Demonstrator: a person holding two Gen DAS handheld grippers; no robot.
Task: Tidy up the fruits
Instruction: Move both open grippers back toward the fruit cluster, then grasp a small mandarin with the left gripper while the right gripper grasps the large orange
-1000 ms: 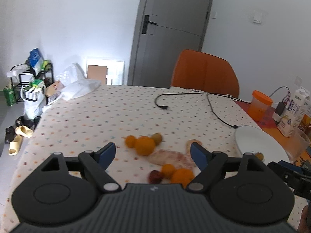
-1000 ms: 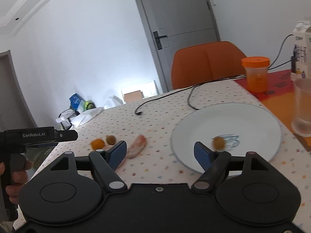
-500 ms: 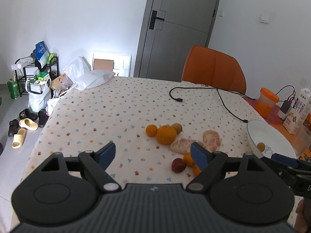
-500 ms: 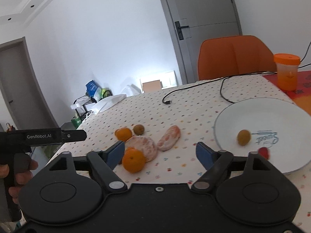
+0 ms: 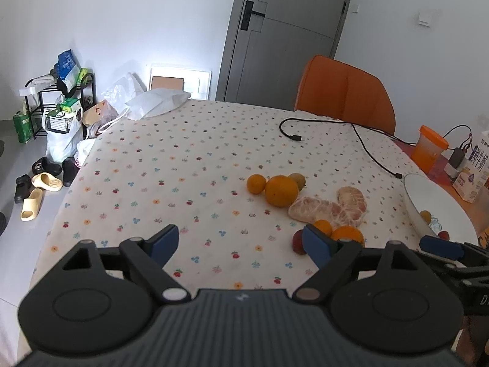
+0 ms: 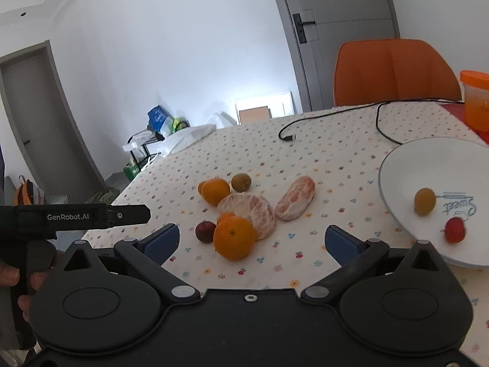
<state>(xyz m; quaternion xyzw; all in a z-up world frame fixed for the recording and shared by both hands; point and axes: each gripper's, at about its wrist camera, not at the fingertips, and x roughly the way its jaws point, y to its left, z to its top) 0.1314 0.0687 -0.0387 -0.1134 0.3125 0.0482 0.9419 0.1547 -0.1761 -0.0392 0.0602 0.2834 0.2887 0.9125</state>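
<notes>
a white-walled room with a grey door [image 5: 284,30] and an orange chair [image 5: 345,91] frames a worktop [image 5: 171,165] under a spotted cloth, a black cable [image 5: 351,128] trailing across its far side.

both claws are released and carry nothing. the left claw [image 5: 241,244] hovers low over bare cloth, its right finger just in front of the fruit. the right claw [image 6: 253,238] faces the cluster, with the near orange [image 6: 233,237] sitting between its spread fingers in the picture, though apart from both.

the loose fruit lies mid-worktop: that orange, a dark red fruit [image 6: 205,231] touching its left side, two peeled citrus pieces [image 6: 250,211] behind, a further orange [image 6: 215,191] and a small green-brown fruit [image 6: 241,182] beyond.

the step in hand looks like picking the next fruit for the plate. the near orange seems the natural choice for the right claw: come down so the pads meet it at its widest part, squarely on either side, and close gently, since a round skin can squirt out. the red fruit touching it may get nudged and roll, so a straight lift is safer than a drag.

the white plate [image 6: 434,159], at the right of the worktop, holds a small yellow-green fruit [image 6: 424,201] and a red one [image 6: 455,229], near each other but apart. an orange-lidded tub [image 6: 476,104] stands beyond it; its contents cannot be told.
</notes>
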